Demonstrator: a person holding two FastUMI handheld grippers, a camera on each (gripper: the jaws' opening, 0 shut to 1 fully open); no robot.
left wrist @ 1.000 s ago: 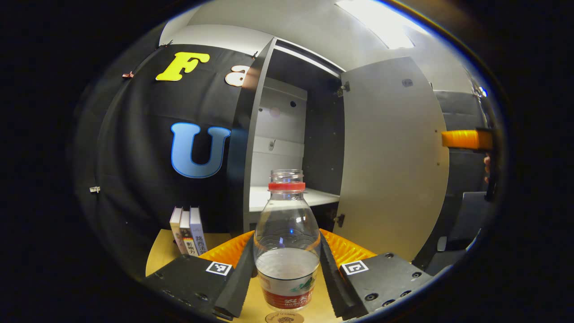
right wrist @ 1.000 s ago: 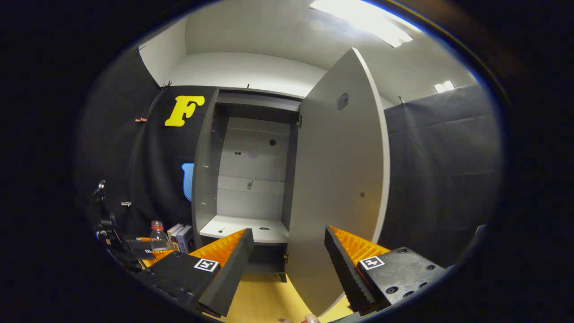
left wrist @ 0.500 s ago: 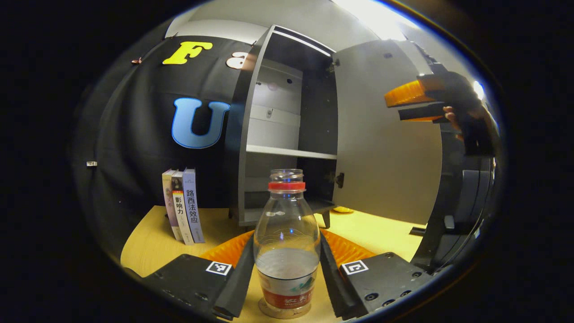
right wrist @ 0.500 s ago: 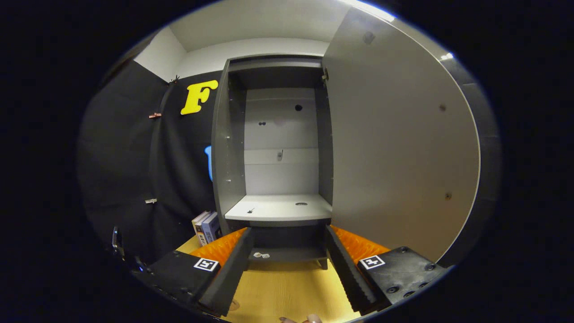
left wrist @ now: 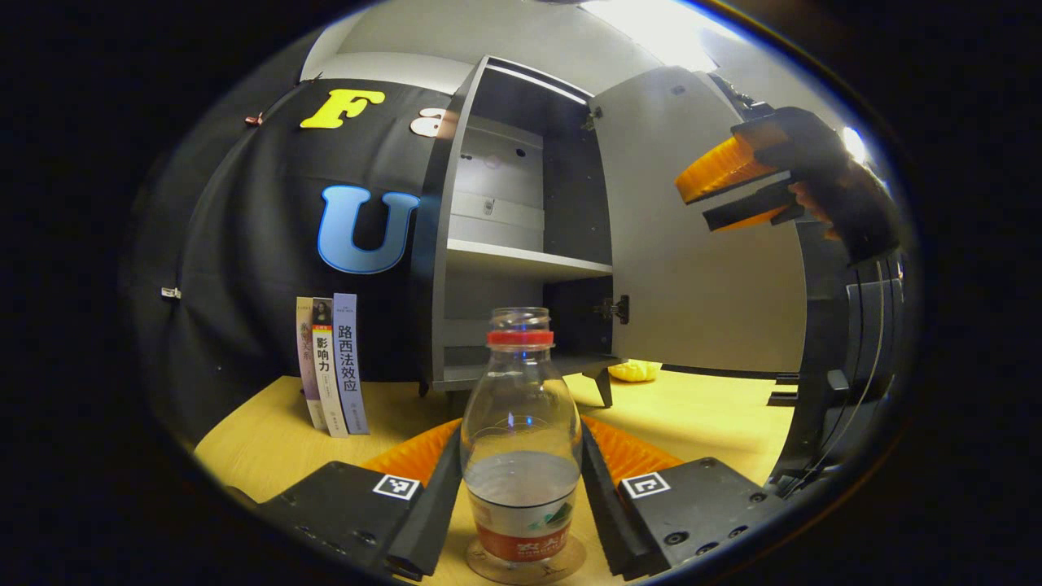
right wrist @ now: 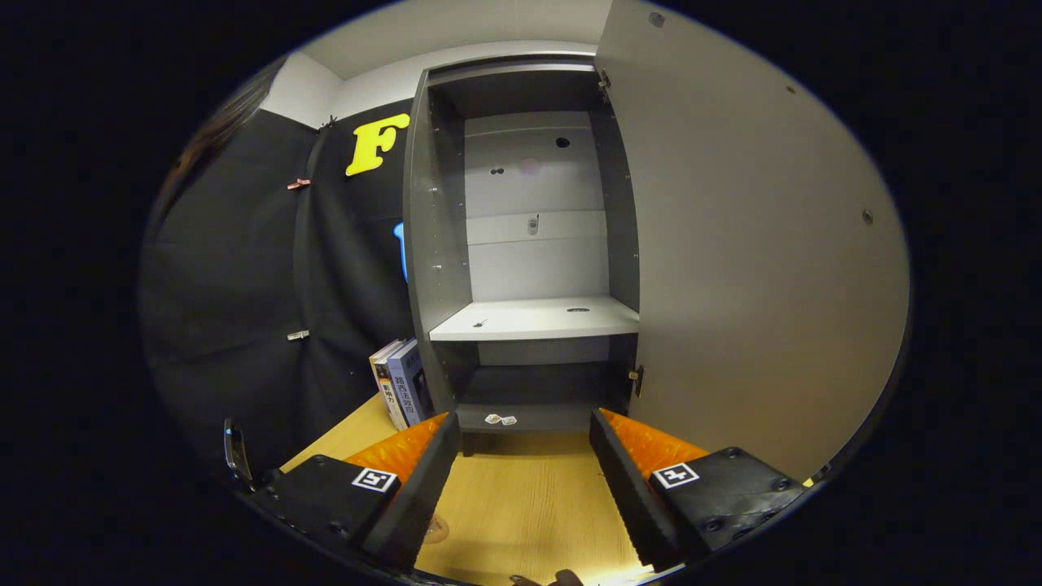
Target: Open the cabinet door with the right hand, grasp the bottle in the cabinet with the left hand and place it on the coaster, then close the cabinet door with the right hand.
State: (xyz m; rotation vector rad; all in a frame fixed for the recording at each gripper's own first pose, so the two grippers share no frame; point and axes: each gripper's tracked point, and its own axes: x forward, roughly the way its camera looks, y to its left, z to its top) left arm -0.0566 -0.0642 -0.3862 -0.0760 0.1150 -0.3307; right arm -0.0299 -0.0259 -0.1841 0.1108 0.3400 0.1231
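Observation:
A clear plastic bottle (left wrist: 521,391) with a red neck ring and some water stands upright on a round brown coaster (left wrist: 488,566) on the wooden table. My left gripper (left wrist: 521,456) is shut on it, both fingers pressed against its sides. The grey cabinet (left wrist: 496,244) stands behind, its door (left wrist: 700,260) swung wide open to the right. My right gripper (left wrist: 724,191) hangs high in front of the door's inner face. In the right gripper view that gripper (right wrist: 521,488) is open and empty, facing the cabinet (right wrist: 529,244) beside the open door (right wrist: 757,268).
Three books (left wrist: 330,366) stand upright left of the cabinet, also seen as books (right wrist: 399,387) in the right gripper view. A small yellow object (left wrist: 635,371) lies on the table under the door. A white shelf (right wrist: 537,317) divides the cabinet.
The left gripper has come down with the bottle, which now rests on the coaster. The right gripper has swung from the door's edge to face the cabinet opening; the door stays open.

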